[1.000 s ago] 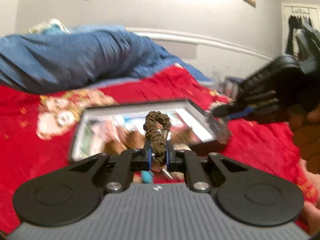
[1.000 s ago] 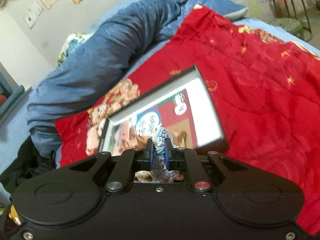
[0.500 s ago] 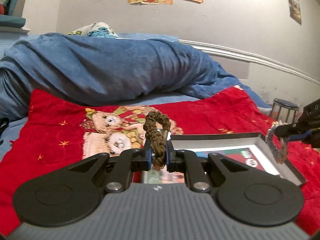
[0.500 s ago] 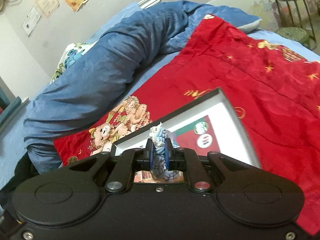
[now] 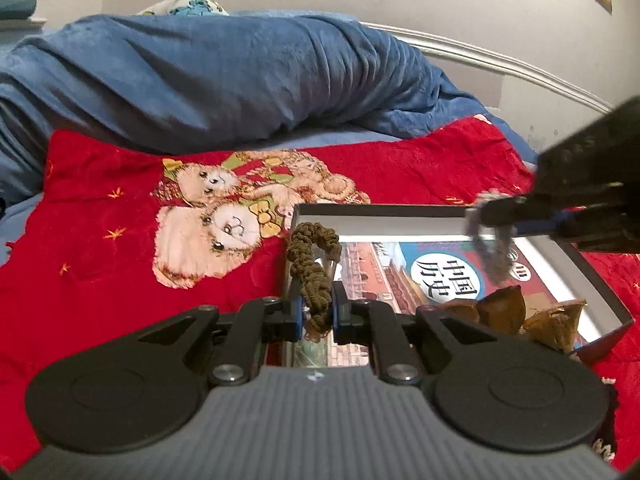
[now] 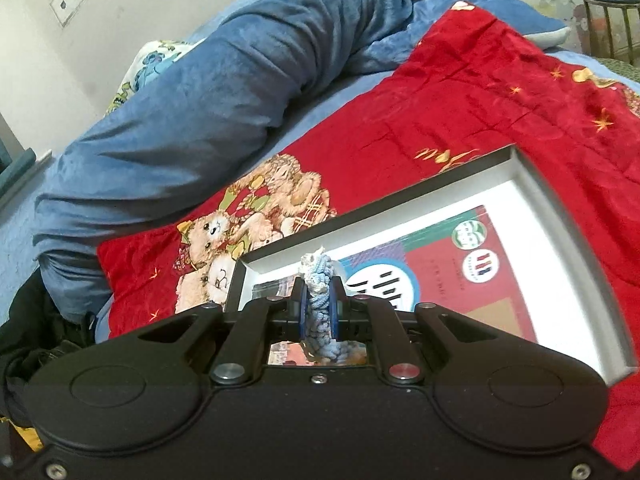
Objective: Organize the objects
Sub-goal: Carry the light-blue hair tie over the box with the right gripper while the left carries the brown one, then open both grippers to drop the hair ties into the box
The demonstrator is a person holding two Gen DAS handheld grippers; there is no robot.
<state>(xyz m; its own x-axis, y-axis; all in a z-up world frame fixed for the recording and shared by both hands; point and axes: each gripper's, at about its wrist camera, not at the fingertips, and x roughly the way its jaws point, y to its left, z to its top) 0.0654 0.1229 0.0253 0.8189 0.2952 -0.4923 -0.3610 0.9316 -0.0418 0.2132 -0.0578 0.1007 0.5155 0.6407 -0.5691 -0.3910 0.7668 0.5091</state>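
Over the shallow dark-rimmed cardboard box [image 5: 576, 264] on the red bed quilt [image 5: 100, 264], both grippers hang loaded. Left gripper [image 5: 316, 314] fingers clamp an olive braided cord bracelet [image 5: 310, 256], long axis upright, at the box's left edge. Right gripper [image 6: 318, 312] fingers pinch a pale-blue braided bracelet [image 6: 318, 292], farther over the interior; judged nearer to release.

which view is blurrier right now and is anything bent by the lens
Left wrist: the right gripper and its pale braided bracelet look soft and smeared, while the olive braided bracelet looks sharp. Right wrist: the box rim bows from fisheye distortion; the red blanket is slightly soft.
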